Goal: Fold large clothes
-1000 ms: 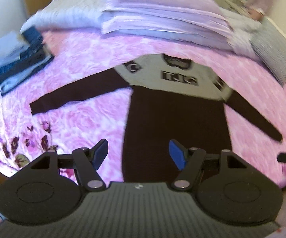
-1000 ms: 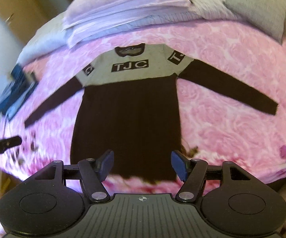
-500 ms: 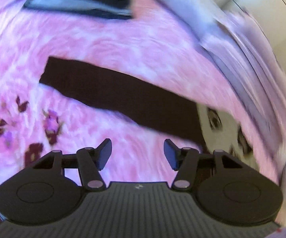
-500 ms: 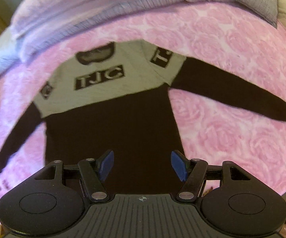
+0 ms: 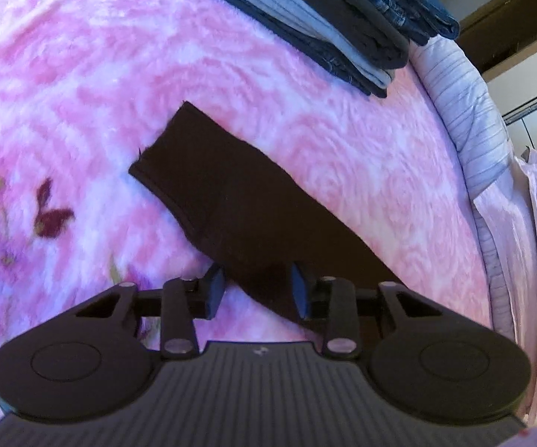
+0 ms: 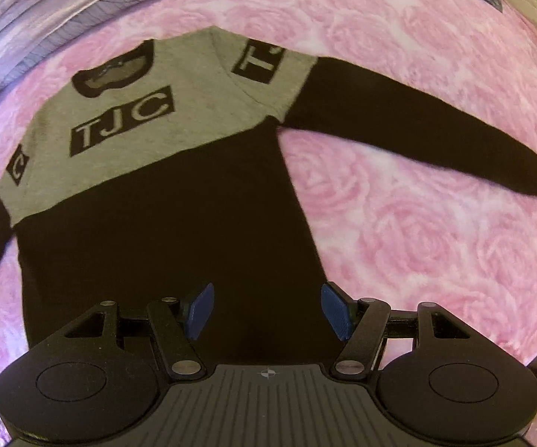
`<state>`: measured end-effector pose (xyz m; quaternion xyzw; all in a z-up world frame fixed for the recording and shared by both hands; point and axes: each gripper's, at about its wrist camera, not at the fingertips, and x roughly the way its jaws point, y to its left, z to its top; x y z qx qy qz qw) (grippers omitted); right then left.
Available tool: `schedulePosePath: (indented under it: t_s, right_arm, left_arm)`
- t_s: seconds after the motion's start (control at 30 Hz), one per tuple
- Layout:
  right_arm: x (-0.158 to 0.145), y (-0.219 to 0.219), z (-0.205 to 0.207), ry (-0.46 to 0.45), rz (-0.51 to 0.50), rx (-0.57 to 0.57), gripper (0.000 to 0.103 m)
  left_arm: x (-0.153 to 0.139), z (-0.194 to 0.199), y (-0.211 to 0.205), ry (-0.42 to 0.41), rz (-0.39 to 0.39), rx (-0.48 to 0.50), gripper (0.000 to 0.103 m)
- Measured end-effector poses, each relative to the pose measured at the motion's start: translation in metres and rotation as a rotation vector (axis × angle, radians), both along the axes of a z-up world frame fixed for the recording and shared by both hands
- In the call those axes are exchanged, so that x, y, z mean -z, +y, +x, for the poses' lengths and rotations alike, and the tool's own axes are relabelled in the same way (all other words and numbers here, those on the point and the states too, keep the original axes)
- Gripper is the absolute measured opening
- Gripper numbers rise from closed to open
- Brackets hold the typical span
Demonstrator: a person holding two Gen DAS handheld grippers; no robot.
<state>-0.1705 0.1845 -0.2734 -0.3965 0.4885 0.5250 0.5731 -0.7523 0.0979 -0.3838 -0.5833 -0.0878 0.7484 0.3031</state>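
Pink blanket (image 5: 100, 85), folded jeans stack (image 5: 350, 18)

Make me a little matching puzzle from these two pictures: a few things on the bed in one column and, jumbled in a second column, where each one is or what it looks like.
Things:
1. left gripper
2. right gripper
3. stack of folded clothes
4. sweater chest panel

Descriptions:
A. grey, lettered TJC
B. open over the sweater's dark lower body
C. fingers straddling the dark sleeve
D. on the pink blanket, beyond the sleeve's cuff

Pairs: 1-C, 2-B, 3-D, 4-A
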Motion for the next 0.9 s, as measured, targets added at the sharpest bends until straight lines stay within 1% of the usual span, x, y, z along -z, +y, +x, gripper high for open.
schedulePosePath:
  t_s: [0.13,0.17,0.2,0.27,0.3,0.37,0.43,0.5,0.53,0.57,0.6,0.63,0.67,0.7,0.73,0.77,0.8,0.83,0.9]
  right_arm:
    - [0.007,0.003,0.008,-0.004,0.007,-0.004,0.061]
    - [0.008,0.004,0.010,-0.006,0.008,-0.009,0.061]
    - [0.010,0.005,0.013,-0.007,0.008,-0.014,0.061]
    - [0.013,0.009,0.022,-0.003,0.010,-0.016,0.061]
    - [0.014,0.012,0.027,0.001,0.012,-0.015,0.061]
    - [0.016,0.020,0.038,0.005,0.015,-0.009,0.061]
    - [0.012,0.027,0.048,0.014,0.033,-0.008,0.061]
    - [0.007,0.034,0.057,0.022,0.064,-0.011,0.061]
    - [0.004,0.037,0.063,0.023,0.076,-0.011,0.061]
    - [0.001,0.040,0.068,0.022,0.084,-0.009,0.061]
    - [-0.001,0.043,0.073,0.022,0.090,-0.003,0.061]
    - [-0.003,0.045,0.078,0.025,0.097,0.006,0.061]
    - [-0.004,0.046,0.085,0.032,0.106,0.015,0.061]
    - [-0.005,0.047,0.090,0.038,0.112,0.023,0.061]
    - [-0.005,0.047,0.095,0.041,0.117,0.029,0.061]
    - [-0.005,0.048,0.101,0.043,0.119,0.035,0.061]
    - [-0.003,0.049,0.105,0.045,0.117,0.040,0.061]
    - [-0.001,0.049,0.109,0.049,0.116,0.043,0.061]
    - [0.002,0.049,0.114,0.063,0.119,0.047,0.061]
  left_arm:
    - [-0.002,-0.004,0.003,0.000,0.007,-0.048,0.004]
    - [-0.006,-0.004,0.006,0.013,0.013,-0.047,0.004]
    - [-0.015,0.000,0.009,0.046,0.018,-0.035,0.004]
    - [-0.044,0.015,0.021,0.137,0.051,0.030,0.004]
    - [-0.060,0.024,0.027,0.176,0.081,0.070,0.004]
    - [-0.098,0.054,0.045,0.254,0.150,0.186,0.004]
    - [-0.138,0.097,0.067,0.338,0.239,0.346,0.004]
    - [-0.173,0.154,0.091,0.408,0.346,0.533,0.004]
    - [-0.188,0.188,0.101,0.433,0.413,0.638,0.004]
    - [-0.199,0.225,0.111,0.440,0.482,0.755,0.004]
    - [-0.205,0.254,0.117,0.434,0.524,0.844,0.004]
    - [-0.207,0.289,0.123,0.419,0.561,0.952,0.007]
    - [-0.205,0.315,0.126,0.417,0.577,1.033,0.013]
    - [-0.197,0.342,0.127,0.419,0.582,1.114,0.014]
    - [-0.186,0.366,0.129,0.416,0.555,1.195,0.025]
    - [-0.170,0.387,0.130,0.421,0.500,1.266,0.028]
    - [-0.153,0.400,0.130,0.431,0.439,1.309,0.028]
    - [-0.134,0.409,0.130,0.450,0.358,1.339,0.028]
    - [-0.104,0.407,0.129,0.470,0.223,1.331,0.028]
